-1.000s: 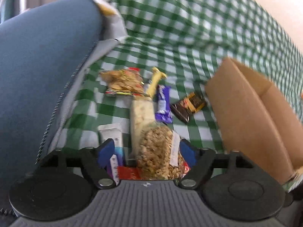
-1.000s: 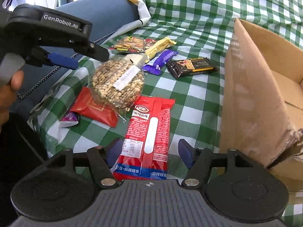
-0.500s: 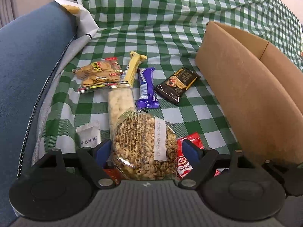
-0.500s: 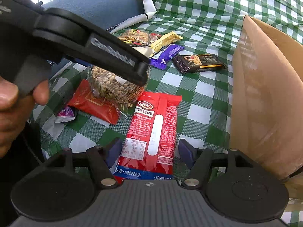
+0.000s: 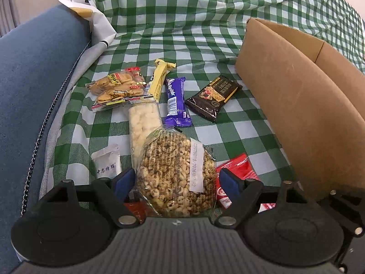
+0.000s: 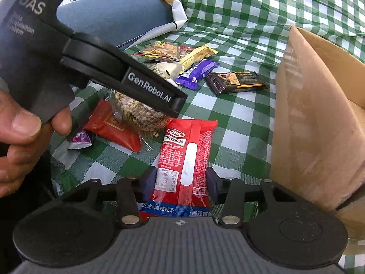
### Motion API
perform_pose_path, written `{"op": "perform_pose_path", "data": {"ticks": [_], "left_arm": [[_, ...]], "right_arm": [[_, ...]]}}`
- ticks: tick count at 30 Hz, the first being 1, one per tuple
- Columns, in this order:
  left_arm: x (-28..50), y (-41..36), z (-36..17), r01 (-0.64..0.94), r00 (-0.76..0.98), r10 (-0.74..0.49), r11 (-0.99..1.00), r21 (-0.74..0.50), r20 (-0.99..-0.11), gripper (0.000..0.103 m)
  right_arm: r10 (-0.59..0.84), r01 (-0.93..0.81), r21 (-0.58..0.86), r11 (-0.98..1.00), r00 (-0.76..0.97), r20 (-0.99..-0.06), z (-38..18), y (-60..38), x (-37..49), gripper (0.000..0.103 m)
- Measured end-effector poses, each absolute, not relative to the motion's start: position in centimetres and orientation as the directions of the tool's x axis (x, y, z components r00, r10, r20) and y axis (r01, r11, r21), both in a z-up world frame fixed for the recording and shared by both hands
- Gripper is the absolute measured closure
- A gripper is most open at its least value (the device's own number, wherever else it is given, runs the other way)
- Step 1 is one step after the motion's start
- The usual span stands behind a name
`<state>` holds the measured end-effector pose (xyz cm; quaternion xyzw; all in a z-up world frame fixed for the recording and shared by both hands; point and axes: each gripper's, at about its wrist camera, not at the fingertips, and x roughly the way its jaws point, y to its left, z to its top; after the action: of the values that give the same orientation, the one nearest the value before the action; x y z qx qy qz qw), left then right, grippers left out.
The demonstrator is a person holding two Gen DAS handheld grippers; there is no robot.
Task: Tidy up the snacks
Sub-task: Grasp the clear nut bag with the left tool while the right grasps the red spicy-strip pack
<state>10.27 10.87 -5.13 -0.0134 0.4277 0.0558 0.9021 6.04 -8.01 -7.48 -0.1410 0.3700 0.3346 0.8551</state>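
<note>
A round clear bag of puffed cereal (image 5: 175, 175) lies on the green checked cloth (image 5: 182, 22) between the blue pads of my left gripper (image 5: 176, 182). The pads stand wide at its sides and do not squeeze it. In the right wrist view one black finger (image 6: 148, 86) of that gripper reaches over the bag (image 6: 136, 114). A long red spicy-strip packet (image 6: 184, 150) lies lengthwise in my right gripper (image 6: 180, 182). Its jaws are closing and the pads meet the packet's two long edges. An open cardboard box (image 6: 308, 114) stands just right of both grippers.
Beyond the bag lie a biscuit pack (image 5: 116, 89), a yellow bar (image 5: 158, 80), a purple bar (image 5: 175, 100), a dark chocolate pack (image 5: 213, 97), a white puffed bar (image 5: 143, 125) and a white sachet (image 5: 107, 162). A blue cushion (image 5: 34, 91) borders the left. A hand (image 6: 20, 137) holds the left gripper.
The left gripper swung in and sank over the cereal bag, which now fills the gap between its pads. The right gripper's jaws narrowed onto the red packet without shifting place.
</note>
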Motion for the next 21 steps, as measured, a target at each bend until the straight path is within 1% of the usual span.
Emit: {"op": "perform_pose_path", "data": {"ticks": [2,4,5,6,7,10,12,15,16,19,21], "left_arm": [[10.1,10.8,-5.0,-0.108,0.639,0.094,0.994,0.031,-0.763,0.025],[9.9,11.1,-4.7,-0.117,0.656,0.088,0.993,0.014,-0.749,0.044],[9.6,11.5,-4.4,-0.128,0.669,0.08,0.992,-0.009,-0.739,0.048],[9.4,12.0,-4.0,-0.143,0.684,0.068,0.989,-0.042,-0.726,0.056],[9.1,12.5,-3.7,-0.159,0.694,0.062,0.985,-0.068,-0.717,0.061],[8.3,14.5,-2.9,-0.227,0.72,0.049,0.959,-0.168,-0.693,0.069],[7.9,15.5,-2.5,-0.254,0.734,0.037,0.941,-0.223,-0.679,0.07],[7.5,16.4,-2.1,-0.291,0.745,0.046,0.92,-0.261,-0.666,0.07],[7.4,16.6,-2.0,-0.306,0.745,0.053,0.913,-0.269,-0.665,0.068],[7.3,17.5,-2.1,-0.389,0.724,0.118,0.883,-0.261,-0.68,0.067],[7.2,18.3,-2.3,-0.425,0.712,0.124,0.86,-0.284,-0.691,0.062]], "right_arm": [[0.46,-0.671,-0.003,0.741,0.511,-0.726,-7.4,-8.0,5.9,0.055],[0.454,-0.666,-0.008,0.745,0.516,-0.726,-7.4,-8.1,5.9,0.055],[0.452,-0.665,-0.008,0.747,0.517,-0.727,-7.4,-8.2,5.9,0.055],[0.45,-0.663,-0.011,0.748,0.519,-0.727,-7.4,-8.3,5.9,0.055],[0.448,-0.662,-0.012,0.75,0.521,-0.727,-7.3,-8.3,5.9,0.055],[0.448,-0.662,-0.013,0.749,0.521,-0.727,-7.4,-8.3,5.8,0.055],[0.446,-0.662,-0.015,0.75,0.522,-0.727,-7.4,-8.3,5.8,0.055],[0.446,-0.662,-0.014,0.75,0.521,-0.727,-7.5,-8.2,5.8,0.055],[0.446,-0.661,-0.013,0.75,0.521,-0.727,-7.5,-8.1,5.8,0.055],[0.447,-0.659,-0.006,0.752,0.516,-0.731,-7.5,-8.2,6.0,0.054],[0.444,-0.657,0.0,0.754,0.509,-0.737,-7.6,-8.2,6.1,0.052]]}}
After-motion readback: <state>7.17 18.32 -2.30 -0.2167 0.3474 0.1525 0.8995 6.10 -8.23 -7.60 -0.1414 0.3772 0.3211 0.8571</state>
